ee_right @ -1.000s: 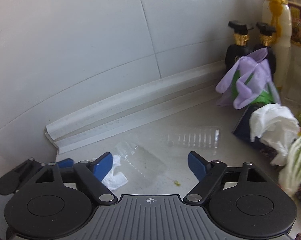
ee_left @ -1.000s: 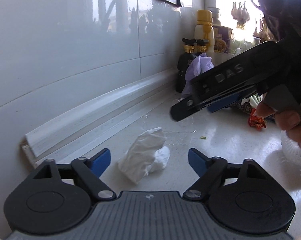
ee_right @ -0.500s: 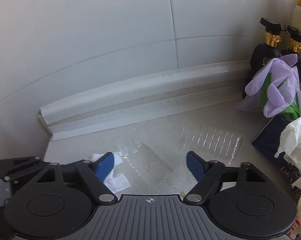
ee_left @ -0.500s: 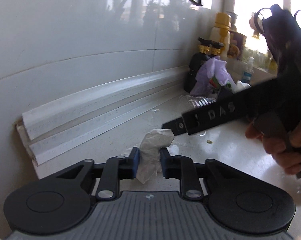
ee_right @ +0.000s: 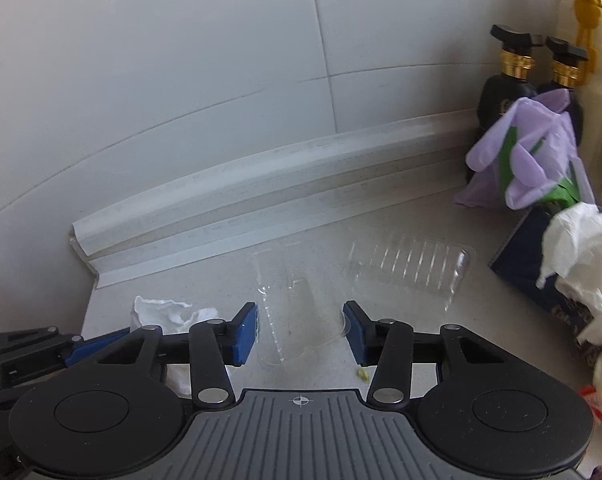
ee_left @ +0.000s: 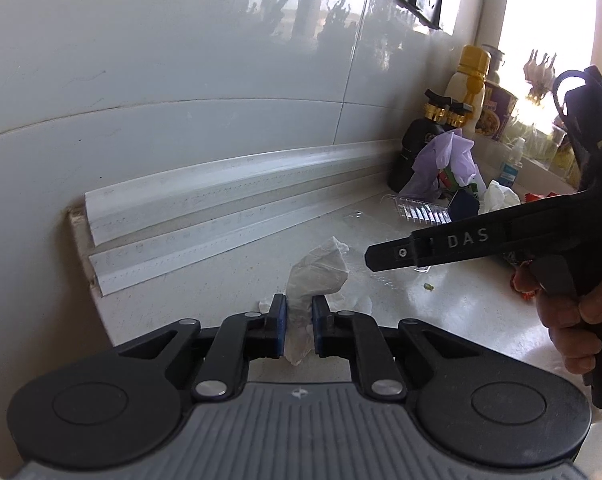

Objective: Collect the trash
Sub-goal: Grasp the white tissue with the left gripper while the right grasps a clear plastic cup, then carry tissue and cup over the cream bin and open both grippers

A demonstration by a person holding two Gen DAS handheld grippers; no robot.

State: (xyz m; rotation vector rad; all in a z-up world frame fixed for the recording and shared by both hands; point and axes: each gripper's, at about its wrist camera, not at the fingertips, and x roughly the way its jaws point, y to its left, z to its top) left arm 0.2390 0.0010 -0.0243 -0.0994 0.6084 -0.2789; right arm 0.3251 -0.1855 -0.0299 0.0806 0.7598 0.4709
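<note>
Tissue clamped in the left tool, both blue pads squeezed in on its lower end, jaws just closed down tight on it, and the wad stands up out of the grip, long axis running away from the tool and leaning a touch to the right, its ragged tip toward the wall trim. Its lower end sits between the pads and I can't tell whether it still touches the bench. Over on the other side the right tool has a clear plastic cup between its jaws, which have just been closing; the left pad looks close to the cup's side, the right pad looks about at its rim, and whether either presses yet I cannot tell through that see-through wall. The cup lies on its side, long axis running from the tool toward the wall and slanting a little left, wide mouth nearest the tool I think, narrow base pointing at the trim. To do this well, I'd say: close the right side gently, since thin plastic like that will likely buckle and squirt out if pinched hard, and take it across the body, not the lip. Left side, lift straight up so the tissue's loose tail doesn't drag. A ribbed clear tray sits just right of the cup, apart from it, and a second tissue waits by the purple glove and dark bottles.
</note>
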